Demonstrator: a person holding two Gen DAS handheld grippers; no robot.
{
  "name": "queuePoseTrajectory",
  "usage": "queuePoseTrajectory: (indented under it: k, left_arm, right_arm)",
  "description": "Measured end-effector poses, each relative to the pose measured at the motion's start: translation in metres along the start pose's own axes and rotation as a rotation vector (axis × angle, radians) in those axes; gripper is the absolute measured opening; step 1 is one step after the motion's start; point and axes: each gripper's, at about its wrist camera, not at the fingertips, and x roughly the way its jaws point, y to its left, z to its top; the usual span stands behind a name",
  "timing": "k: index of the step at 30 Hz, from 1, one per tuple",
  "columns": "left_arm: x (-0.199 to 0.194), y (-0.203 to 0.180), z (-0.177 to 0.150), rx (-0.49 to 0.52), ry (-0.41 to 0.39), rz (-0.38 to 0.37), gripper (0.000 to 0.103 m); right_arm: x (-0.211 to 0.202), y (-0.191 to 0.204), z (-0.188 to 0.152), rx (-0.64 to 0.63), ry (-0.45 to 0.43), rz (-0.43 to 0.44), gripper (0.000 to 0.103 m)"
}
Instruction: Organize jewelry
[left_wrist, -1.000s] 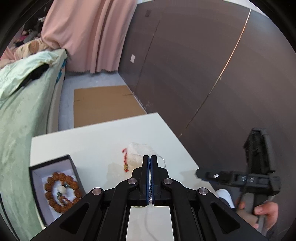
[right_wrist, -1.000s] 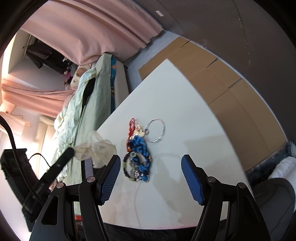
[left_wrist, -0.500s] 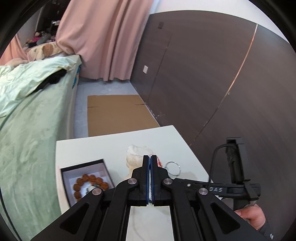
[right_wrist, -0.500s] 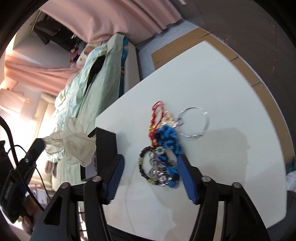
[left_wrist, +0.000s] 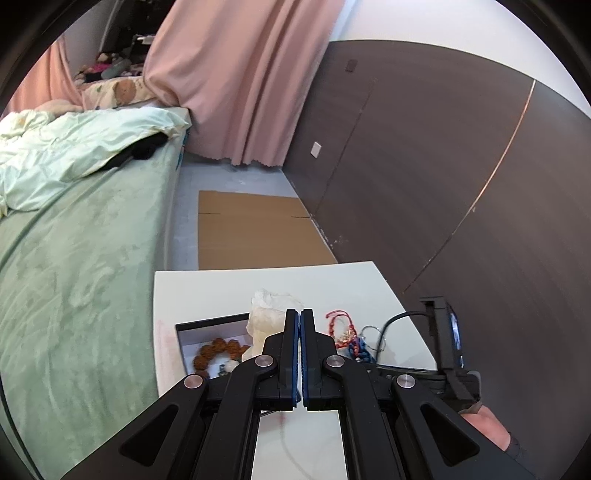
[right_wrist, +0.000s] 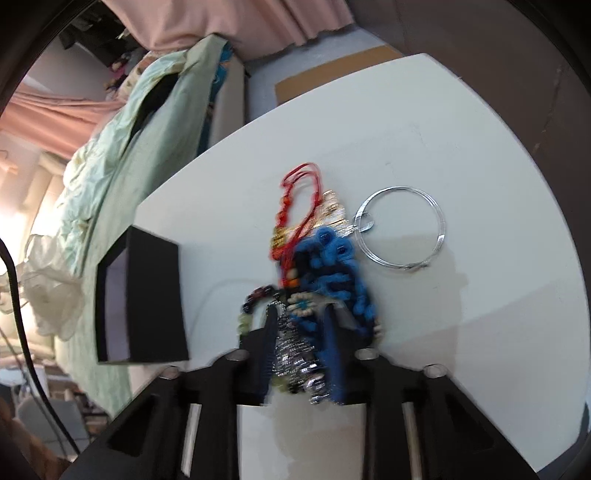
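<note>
Jewelry (right_wrist: 314, 280) is heaped near the middle of the white table (right_wrist: 461, 155), right of a black box (right_wrist: 144, 295). The right gripper (right_wrist: 299, 343) is closing around a silver bracelet (right_wrist: 295, 354). The left gripper (left_wrist: 298, 350) is clenched, gripping a gauzy pouch (left_wrist: 266, 317).

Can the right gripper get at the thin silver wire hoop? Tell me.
Probably not right now: the right gripper has its jaws closing around the silver beaded bracelet; the thin silver wire hoop lies uncovered beyond.
</note>
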Motion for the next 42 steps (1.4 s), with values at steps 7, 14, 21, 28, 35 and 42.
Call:
queuePoseTrajectory:
  k: [7,14,21,28,35,42]
  left_arm:
    - [-0.003,0.013,-0.001,-0.026,-0.013,0.006,0.0]
    - [0.006,0.025,-0.004,-0.066,0.006,0.02,0.0]
    - [0.027,0.045,-0.01,-0.173,0.099,0.042,0.008]
    - [0.01,0.062,-0.018,-0.214,0.041,0.038,0.08]
    - [-0.01,0.085,-0.025,-0.228,0.026,0.07,0.081]
    - [-0.027,0.111,-0.034,-0.259,0.014,0.1,0.081]
  right_arm:
    - [-0.031,0.001,-0.002,0.013,-0.06,0.062,0.013]
    - [-0.075,0.017,-0.001,-0.013,-0.127,0.129,0.013]
    - [-0.104,0.05,0.0,-0.075,-0.166,0.19,0.013]
    - [-0.097,0.083,0.002,-0.116,-0.144,0.231,0.013]
    - [-0.071,0.118,-0.002,-0.139,-0.1,0.28,0.013]
    - [-0.04,0.156,-0.004,-0.178,-0.05,0.314,0.013]
